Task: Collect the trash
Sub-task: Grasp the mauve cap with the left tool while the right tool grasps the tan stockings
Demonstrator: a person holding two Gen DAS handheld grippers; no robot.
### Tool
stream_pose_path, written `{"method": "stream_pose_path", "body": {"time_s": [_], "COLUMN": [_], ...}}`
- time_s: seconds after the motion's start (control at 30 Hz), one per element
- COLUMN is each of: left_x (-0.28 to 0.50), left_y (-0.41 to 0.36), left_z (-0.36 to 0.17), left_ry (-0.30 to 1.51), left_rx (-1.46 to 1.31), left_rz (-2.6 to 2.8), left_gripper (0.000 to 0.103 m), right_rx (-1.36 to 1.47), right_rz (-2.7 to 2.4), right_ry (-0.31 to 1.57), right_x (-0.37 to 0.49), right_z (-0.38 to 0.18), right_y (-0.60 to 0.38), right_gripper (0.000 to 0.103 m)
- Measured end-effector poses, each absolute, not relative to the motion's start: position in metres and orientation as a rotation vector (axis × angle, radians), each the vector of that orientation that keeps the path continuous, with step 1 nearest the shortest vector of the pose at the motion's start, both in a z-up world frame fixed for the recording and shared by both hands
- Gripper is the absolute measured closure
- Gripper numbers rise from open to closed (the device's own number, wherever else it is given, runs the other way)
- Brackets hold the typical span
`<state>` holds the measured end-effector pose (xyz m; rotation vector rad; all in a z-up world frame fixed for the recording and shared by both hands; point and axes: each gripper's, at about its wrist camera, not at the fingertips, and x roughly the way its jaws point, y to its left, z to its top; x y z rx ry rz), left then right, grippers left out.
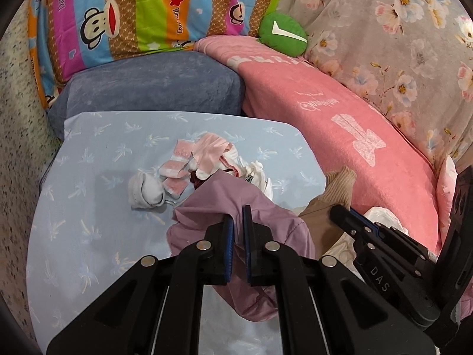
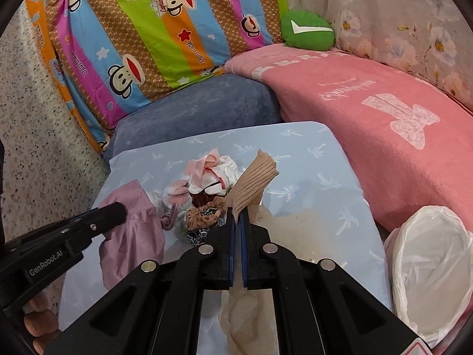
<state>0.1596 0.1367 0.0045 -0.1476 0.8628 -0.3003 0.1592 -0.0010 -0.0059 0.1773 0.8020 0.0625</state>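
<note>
Meanwhile, the left gripper (image 1: 238, 217) fingers clamp a mauve cloth (image 1: 212, 204), the right gripper (image 2: 238, 220) fingers a beige stocking (image 2: 260, 174).

Between your left fingers (image 1: 228, 230): mauve cloth (image 1: 207, 204). Between your right fingers (image 2: 231, 227): beige ribbed sock (image 2: 257, 177). Beyond them: pale blue palm-print sheet (image 1: 88, 207), pink-and-white socks (image 1: 177, 165).

A green cushion (image 1: 283, 34) sits on the pink blanket (image 1: 325, 109), beside the striped monkey pillow (image 1: 142, 11) and blue cushion (image 1: 153, 85).
</note>
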Motion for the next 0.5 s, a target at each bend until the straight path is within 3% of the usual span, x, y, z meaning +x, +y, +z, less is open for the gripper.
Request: {"method": "stream_pose_path", "body": {"time_s": [0.07, 0.2, 0.5], "left_x": [0.158, 0.153, 0.154], "left_y": [0.134, 0.128, 0.119], "left_z": [0.001, -0.009, -0.030], "left_ry": [0.868, 0.885, 0.930], "left_rx": [-0.144, -0.121, -0.098], "left_rz": [-0.305, -0.306, -0.283], "left_gripper": [0.097, 0.097, 0.097], "right_rx": [0.181, 0.194, 0.177], "right_rz": [0.049, 0.022, 0.051], "right_ry": [0.826, 0.869, 0.911], "right_x": [0.155, 0.147, 0.148], "right_z": [-0.018, -0.041, -0.061], "right_y": [-0.007, -0.018, -0.008], "right_gripper": [0.095, 0.079, 0.079]}}
